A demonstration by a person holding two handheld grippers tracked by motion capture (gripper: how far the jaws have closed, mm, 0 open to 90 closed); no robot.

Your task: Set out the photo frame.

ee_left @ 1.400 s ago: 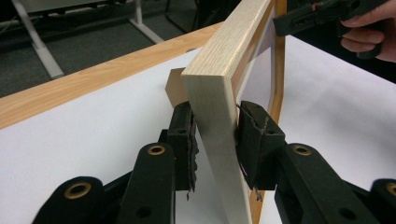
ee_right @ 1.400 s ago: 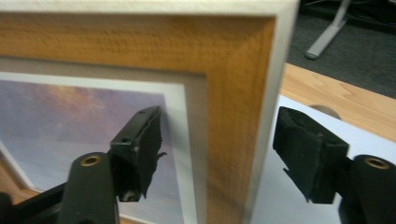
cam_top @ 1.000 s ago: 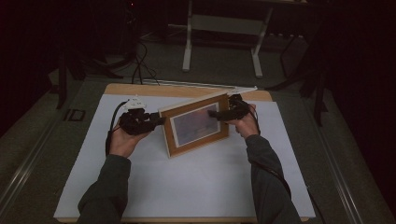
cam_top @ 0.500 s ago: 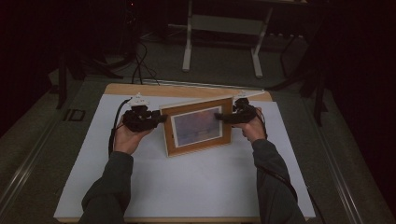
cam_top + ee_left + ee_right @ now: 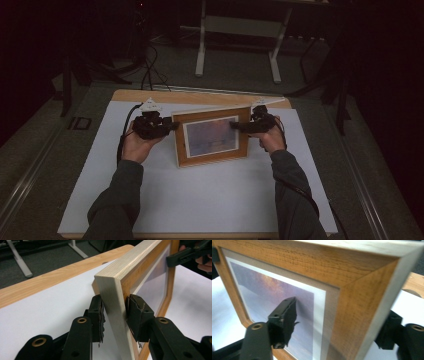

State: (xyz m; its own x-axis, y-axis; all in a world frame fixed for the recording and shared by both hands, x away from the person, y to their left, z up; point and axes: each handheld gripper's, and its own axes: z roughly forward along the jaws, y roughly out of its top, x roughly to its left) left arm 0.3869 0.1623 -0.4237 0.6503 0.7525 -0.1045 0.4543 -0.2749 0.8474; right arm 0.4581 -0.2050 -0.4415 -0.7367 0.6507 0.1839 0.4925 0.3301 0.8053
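Claws are found at both short ends of the frame (image 5: 211,136). The left claw (image 5: 170,126) is closed on the frame's left upright; in the left gripper view one jaw is pressed to the back and one to the front of that pale edge (image 5: 113,305). The right claw (image 5: 234,125) is set over the right upright, one jaw lying across the glass face, the other behind; contact there is judged likely but cannot be told for certain from the right gripper view, where the front jaw is seen just off or on the print (image 5: 287,297).

The frame is held upright on its lower long edge on the white tabletop (image 5: 200,200), face toward the person, leaning slightly back. Its long axis runs left to right, directly between the two claws, the right end sitting a little farther from the person than the left. Neither hand is nearer; the load is shared evenly. Any coming move is judged to depend on both ends being carried together along that axis.
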